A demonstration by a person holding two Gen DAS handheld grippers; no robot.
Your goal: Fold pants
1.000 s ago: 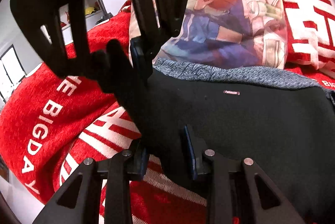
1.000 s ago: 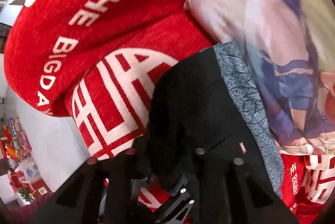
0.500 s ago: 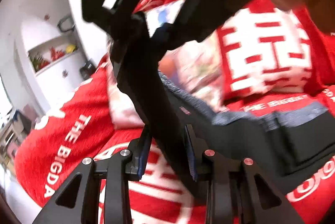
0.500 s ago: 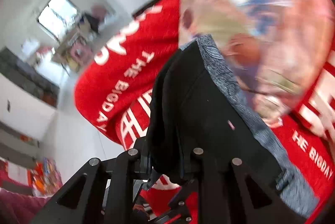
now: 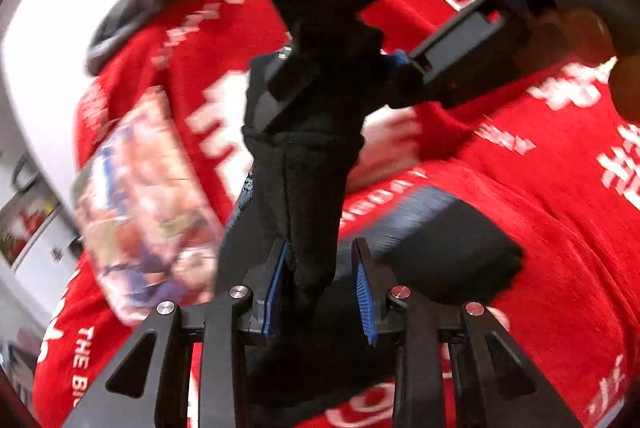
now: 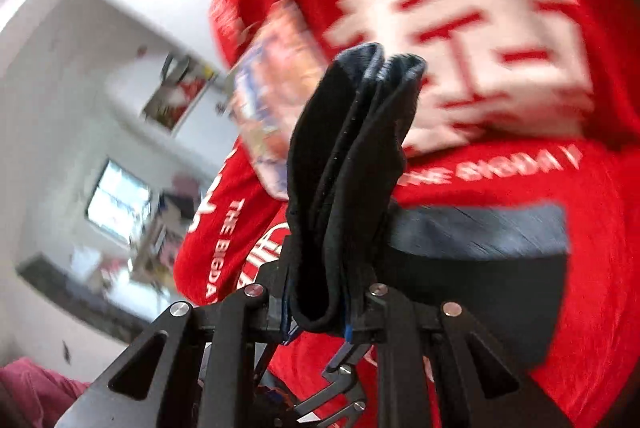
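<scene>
Nearest the lens in the left wrist view, the left gripper (image 5: 320,288) pinches a narrow rope of the black pants (image 5: 304,196), though its blue pads stand a little off the cloth there, so the clamp probably bites lower, out of sight. The right gripper (image 6: 320,308) is clamped on a thick bundle of several folded layers. Beyond, the rest of the pants lies on the red blanket (image 5: 560,228), grey waistband showing. The fabric is light, limp and stretchy; it sags and bunches, so corners or the waistband give the firmest hold. Blur smears the printed pillow (image 5: 144,212), and the pant legs' ends are hidden.
</scene>
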